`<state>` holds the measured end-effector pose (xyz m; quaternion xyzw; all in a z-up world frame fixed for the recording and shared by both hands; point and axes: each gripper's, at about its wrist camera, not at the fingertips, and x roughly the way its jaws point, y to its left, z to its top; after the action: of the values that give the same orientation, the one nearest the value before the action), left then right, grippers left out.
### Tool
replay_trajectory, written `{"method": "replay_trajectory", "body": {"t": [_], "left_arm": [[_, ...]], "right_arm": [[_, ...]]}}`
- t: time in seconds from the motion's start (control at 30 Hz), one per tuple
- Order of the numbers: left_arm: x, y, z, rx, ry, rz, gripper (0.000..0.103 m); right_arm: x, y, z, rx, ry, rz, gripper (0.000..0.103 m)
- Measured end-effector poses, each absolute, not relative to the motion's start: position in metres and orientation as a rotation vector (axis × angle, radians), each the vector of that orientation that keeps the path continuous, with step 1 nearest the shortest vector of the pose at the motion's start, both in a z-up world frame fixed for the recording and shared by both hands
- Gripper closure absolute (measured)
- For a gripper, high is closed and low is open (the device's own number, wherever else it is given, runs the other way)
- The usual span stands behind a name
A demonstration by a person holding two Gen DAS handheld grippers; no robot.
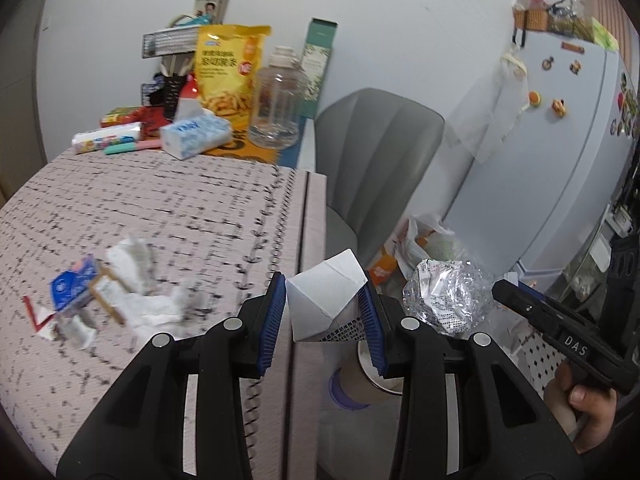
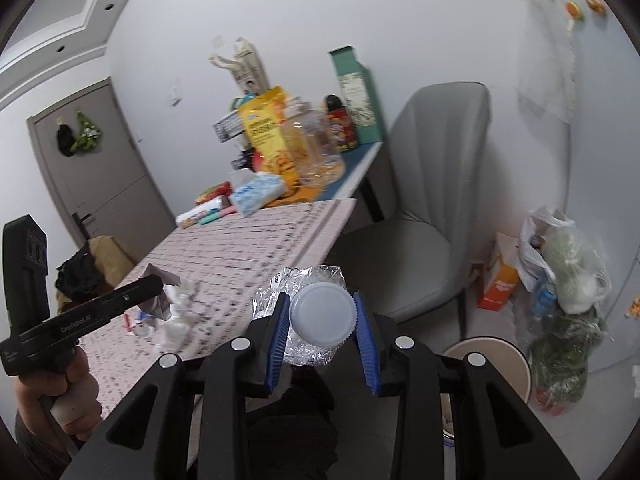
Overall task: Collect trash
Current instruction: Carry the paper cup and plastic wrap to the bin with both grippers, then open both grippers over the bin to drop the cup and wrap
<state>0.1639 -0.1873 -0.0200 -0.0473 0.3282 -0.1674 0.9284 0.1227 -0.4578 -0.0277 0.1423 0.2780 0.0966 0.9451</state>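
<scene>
We are gripping a crumpled white carton [image 1: 326,300] between the blue pads of our left tool [image 1: 325,314], holding it just past the tabletop [image 1: 168,208] edge. Our right tool [image 2: 322,322] is clamping a crushed clear plastic bottle [image 2: 316,312] by its white cap. Left of both tools, tissues and wrappers [image 1: 120,292] are lying on the tabletop; a round bin [image 2: 496,364] is sitting below right.

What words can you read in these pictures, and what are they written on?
"DAS": on the right gripper, on its black body.
"GenRobot.AI": on the left gripper, on its black body.
Yellow snack bag: print too blurred to read.
White carton: print too small to read.
Tissue pack: blurred.
</scene>
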Motion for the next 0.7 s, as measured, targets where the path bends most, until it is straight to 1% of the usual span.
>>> {"method": "replay_trajectory", "body": {"t": [0.33, 0.63, 0.67, 0.7], "left_arm": [[0.193, -0.236, -0.053, -0.077, 0.754, -0.386, 0.066], [0.227, -0.283, -0.076, -0.055, 0.819, -0.422, 0.066], [0.230, -0.289, -0.079, -0.053, 0.826, -0.429, 0.066], [0.233, -0.294, -0.081, -0.049, 0.832, -0.437, 0.066]], "right_arm": [[0.136, -0.514, -0.078, 0.346, 0.619, 0.046, 0.071], [0.167, -0.561, -0.129, 0.363, 0.679, -0.107, 0.071], [0.172, -0.567, -0.136, 0.367, 0.686, -0.129, 0.070], [0.176, -0.574, -0.143, 0.371, 0.692, -0.159, 0.067]]}}
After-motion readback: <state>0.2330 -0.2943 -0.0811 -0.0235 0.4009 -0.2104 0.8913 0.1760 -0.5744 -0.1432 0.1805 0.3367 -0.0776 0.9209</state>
